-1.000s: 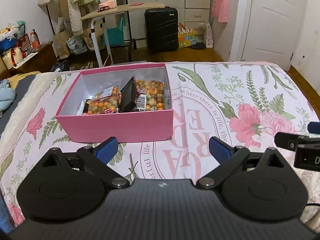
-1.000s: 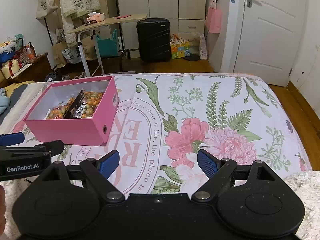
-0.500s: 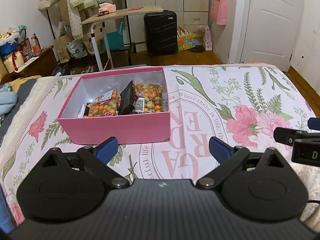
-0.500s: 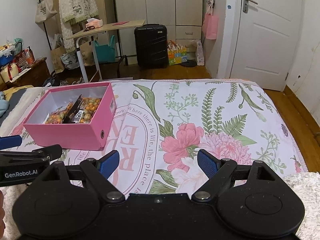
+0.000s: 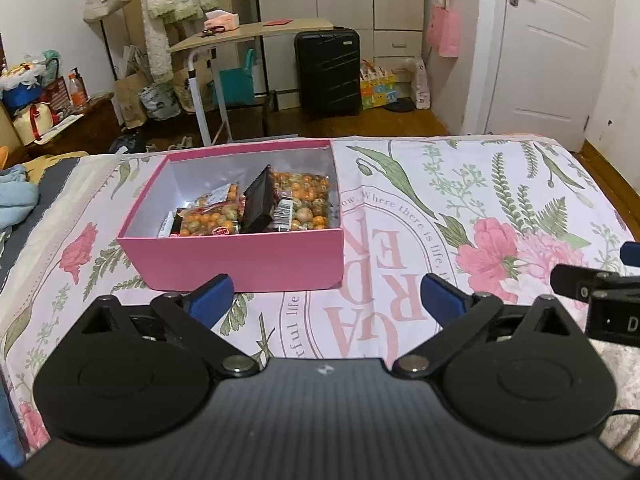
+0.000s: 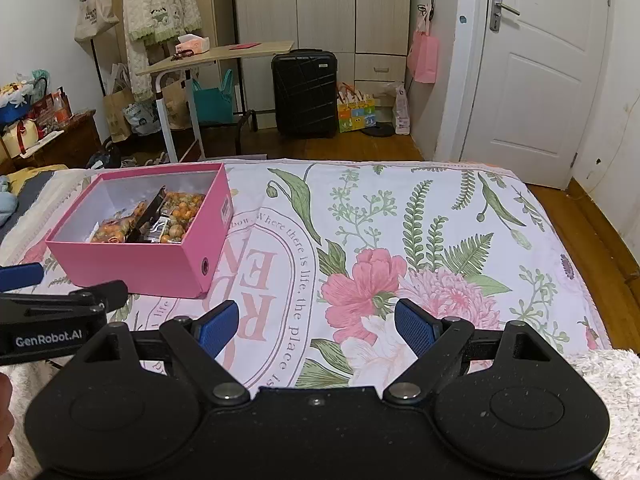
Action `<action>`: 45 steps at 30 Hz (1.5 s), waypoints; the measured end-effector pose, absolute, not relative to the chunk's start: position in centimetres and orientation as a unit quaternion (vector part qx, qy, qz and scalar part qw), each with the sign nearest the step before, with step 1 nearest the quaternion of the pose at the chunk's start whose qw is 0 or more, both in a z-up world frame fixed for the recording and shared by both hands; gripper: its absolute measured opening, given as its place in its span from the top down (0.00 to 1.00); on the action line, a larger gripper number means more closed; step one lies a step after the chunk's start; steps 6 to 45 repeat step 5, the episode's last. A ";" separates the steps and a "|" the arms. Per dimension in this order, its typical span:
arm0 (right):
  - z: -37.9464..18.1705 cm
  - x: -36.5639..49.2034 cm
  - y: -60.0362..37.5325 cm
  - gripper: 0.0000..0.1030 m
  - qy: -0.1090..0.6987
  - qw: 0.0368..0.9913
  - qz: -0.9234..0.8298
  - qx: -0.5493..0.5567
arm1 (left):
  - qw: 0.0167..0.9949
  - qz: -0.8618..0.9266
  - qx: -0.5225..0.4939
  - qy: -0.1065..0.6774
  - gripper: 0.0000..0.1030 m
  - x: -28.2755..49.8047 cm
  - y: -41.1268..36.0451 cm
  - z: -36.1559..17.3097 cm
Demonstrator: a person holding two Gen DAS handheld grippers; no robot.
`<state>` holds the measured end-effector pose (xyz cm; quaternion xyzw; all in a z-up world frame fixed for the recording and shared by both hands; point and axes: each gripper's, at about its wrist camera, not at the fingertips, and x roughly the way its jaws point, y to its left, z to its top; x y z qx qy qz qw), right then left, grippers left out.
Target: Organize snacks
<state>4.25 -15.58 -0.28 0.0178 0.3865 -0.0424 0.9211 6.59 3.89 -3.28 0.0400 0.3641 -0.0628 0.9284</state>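
Pink box (image 5: 240, 258) on the floral bedspread (image 5: 460, 184), holding snack packets (image 5: 304, 204) and a dark packet (image 5: 258, 200) leaning upright among them. Left tongs (image 5: 326, 296) spread wide, nothing between, just short of the box's near wall. Right tongs (image 6: 316, 324) likewise spread and empty over the flower print. Versus a second ago: box slightly farther off and lower in both views; contents unchanged.

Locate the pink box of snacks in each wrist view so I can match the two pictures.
Left wrist view: the pink box sits centre-left, just beyond the left gripper.
Right wrist view: the pink box sits at the left, ahead of the right gripper and off to its left.
Shared landmark: the black suitcase against the far wardrobe.
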 end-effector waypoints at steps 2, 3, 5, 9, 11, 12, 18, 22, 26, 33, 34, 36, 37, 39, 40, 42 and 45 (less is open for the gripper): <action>-0.3 4.3 -15.7 0.14 0.387 0.921 -0.043 0.017 | 0.928 -0.064 0.037 0.365 0.01 6.6 4.0 -3.2; -0.4 4.3 -15.7 0.14 0.387 0.921 -0.043 0.017 | 0.928 -0.065 0.036 0.366 0.01 6.6 4.1 -3.2; -0.4 4.4 -15.7 0.14 0.389 0.920 -0.045 0.017 | 0.929 -0.064 0.034 0.364 0.01 6.6 4.2 -3.2; -0.4 4.4 -15.7 0.14 0.389 0.920 -0.045 0.017 | 0.929 -0.064 0.034 0.364 0.01 6.6 4.2 -3.2; -0.4 4.4 -15.7 0.14 0.389 0.920 -0.045 0.017 | 0.929 -0.064 0.034 0.364 0.01 6.6 4.2 -3.2; -0.4 4.4 -15.7 0.14 0.389 0.920 -0.045 0.017 | 0.929 -0.064 0.034 0.364 0.01 6.6 4.2 -3.2; -0.4 4.4 -15.7 0.14 0.389 0.920 -0.045 0.017 | 0.929 -0.064 0.034 0.364 0.01 6.6 4.2 -3.2; -0.4 4.4 -15.7 0.14 0.389 0.920 -0.045 0.017 | 0.929 -0.064 0.034 0.364 0.01 6.6 4.2 -3.2; -0.4 4.4 -15.7 0.14 0.389 0.920 -0.045 0.017 | 0.929 -0.064 0.034 0.364 0.01 6.6 4.2 -3.2; -0.4 4.4 -15.7 0.14 0.389 0.920 -0.045 0.017 | 0.929 -0.064 0.034 0.364 0.01 6.6 4.2 -3.2; -0.4 4.4 -15.7 0.14 0.389 0.920 -0.045 0.017 | 0.929 -0.064 0.034 0.364 0.01 6.6 4.2 -3.2; -0.4 4.4 -15.7 0.14 0.389 0.920 -0.045 0.017 | 0.929 -0.064 0.034 0.364 0.01 6.6 4.2 -3.2; -0.4 4.4 -15.7 0.14 0.389 0.920 -0.045 0.017 | 0.929 -0.064 0.034 0.364 0.01 6.6 4.2 -3.2; -0.4 4.4 -15.7 0.14 0.389 0.920 -0.045 0.017 | 0.929 -0.064 0.034 0.364 0.01 6.6 4.2 -3.2; -0.4 4.4 -15.7 0.14 0.389 0.920 -0.045 0.017 | 0.929 -0.064 0.034 0.364 0.01 6.6 4.2 -3.2; -0.4 4.4 -15.7 0.14 0.389 0.920 -0.045 0.017 | 0.929 -0.064 0.034 0.364 0.01 6.6 4.2 -3.2; -0.4 4.4 -15.7 0.14 0.389 0.920 -0.045 0.017 | 0.929 -0.064 0.034 0.364 0.01 6.6 4.2 -3.2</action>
